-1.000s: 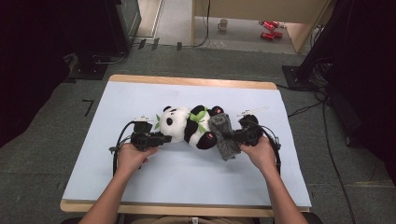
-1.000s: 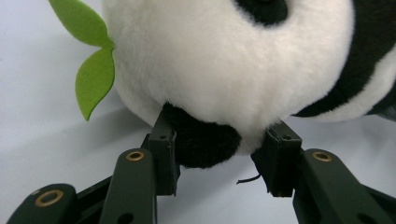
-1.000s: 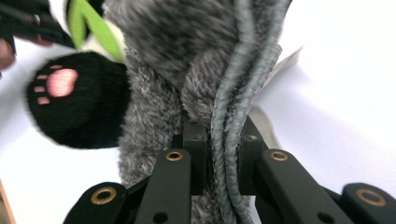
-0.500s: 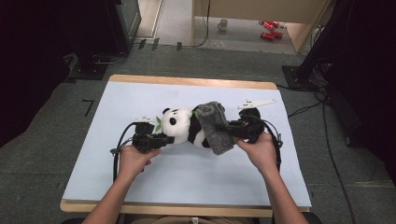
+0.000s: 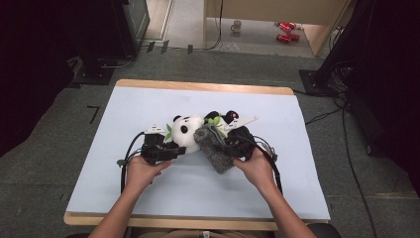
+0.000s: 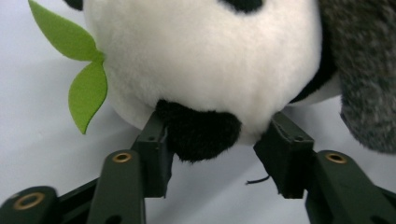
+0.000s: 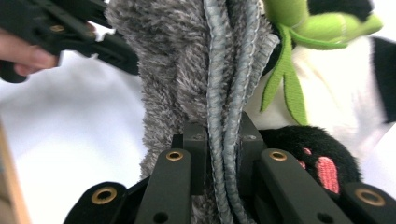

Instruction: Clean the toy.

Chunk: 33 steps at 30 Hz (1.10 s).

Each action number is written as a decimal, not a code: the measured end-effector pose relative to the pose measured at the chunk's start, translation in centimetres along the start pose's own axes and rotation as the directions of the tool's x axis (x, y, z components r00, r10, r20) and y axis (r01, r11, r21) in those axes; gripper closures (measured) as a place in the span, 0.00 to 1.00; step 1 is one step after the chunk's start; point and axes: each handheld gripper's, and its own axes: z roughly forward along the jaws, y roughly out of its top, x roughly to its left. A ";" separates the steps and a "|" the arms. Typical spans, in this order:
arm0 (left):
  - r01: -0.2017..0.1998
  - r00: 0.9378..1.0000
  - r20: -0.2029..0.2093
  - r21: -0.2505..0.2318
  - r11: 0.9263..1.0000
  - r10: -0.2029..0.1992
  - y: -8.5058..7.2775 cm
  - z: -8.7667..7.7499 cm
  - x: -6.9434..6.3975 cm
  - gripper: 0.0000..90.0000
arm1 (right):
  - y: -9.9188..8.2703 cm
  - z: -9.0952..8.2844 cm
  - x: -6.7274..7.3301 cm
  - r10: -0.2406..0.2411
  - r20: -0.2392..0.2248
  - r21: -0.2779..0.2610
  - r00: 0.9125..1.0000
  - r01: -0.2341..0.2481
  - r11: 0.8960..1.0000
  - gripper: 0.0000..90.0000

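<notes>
A panda plush [image 5: 187, 130] lies on its side in the middle of the light blue mat [image 5: 148, 106], with green leaves [image 6: 86, 88] at its neck. My left gripper [image 5: 179, 148] is at the panda's head; its jaws have just been opening and now stand open around the black ear [image 6: 201, 133], which lies loosely between them. My right gripper [image 5: 227, 145] is shut on the ribbed edge of a grey fuzzy cloth [image 7: 223, 84], which hangs against the panda's body. A black paw with pink pads [image 7: 322, 158] lies beside the right jaws. The left gripper [image 7: 70, 28] also appears beyond the cloth.
The mat covers a wooden board [image 5: 203, 87] on a grey carpeted floor. A thin white strip [image 5: 243, 120] sticks out beside the panda's feet. Cables [image 5: 126, 158] trail from both grippers. Dark cabinets stand at both sides, and a mug [image 5: 236, 25] sits on the floor beyond.
My right gripper has carried the grey cloth leftward across the panda's body toward its head. The left hand has stayed in place at the head.
</notes>
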 end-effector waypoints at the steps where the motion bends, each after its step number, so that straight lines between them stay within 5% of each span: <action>1: -0.017 1.000 0.002 -0.014 1.000 0.017 0.0 -0.1 0.0 0.51 | 0.0 -0.1 -0.1 0.000 0.010 -0.004 1.000 0.000 1.000 0.89; 12: -0.130 0.991 0.006 -0.149 0.980 0.132 0.3 -1.6 1.8 0.35 | 0.1 -0.9 -2.6 0.067 0.000 -0.057 0.998 -0.067 0.996 0.89; 17: -0.261 0.963 0.014 -0.190 0.947 0.268 1.0 -1.3 2.2 0.33 | 0.3 -1.2 -3.8 0.090 0.008 -0.077 0.996 -0.089 0.993 0.89; 19: -0.283 0.956 0.014 -0.200 0.938 0.292 1.4 -1.1 2.2 0.32 | 0.3 -1.3 -4.3 0.099 0.000 -0.087 0.995 -0.099 0.991 0.89; 30: -0.321 0.941 0.033 -0.223 0.921 0.336 3.4 1.0 2.6 0.29 | 1.1 -1.1 -5.3 0.107 -0.008 -0.099 0.994 -0.108 0.989 0.89; 33: -0.317 0.942 0.041 -0.206 0.926 0.332 3.5 1.8 2.9 0.26 | 1.4 -0.9 -5.3 0.112 -0.008 -0.103 0.994 -0.112 0.988 0.89</action>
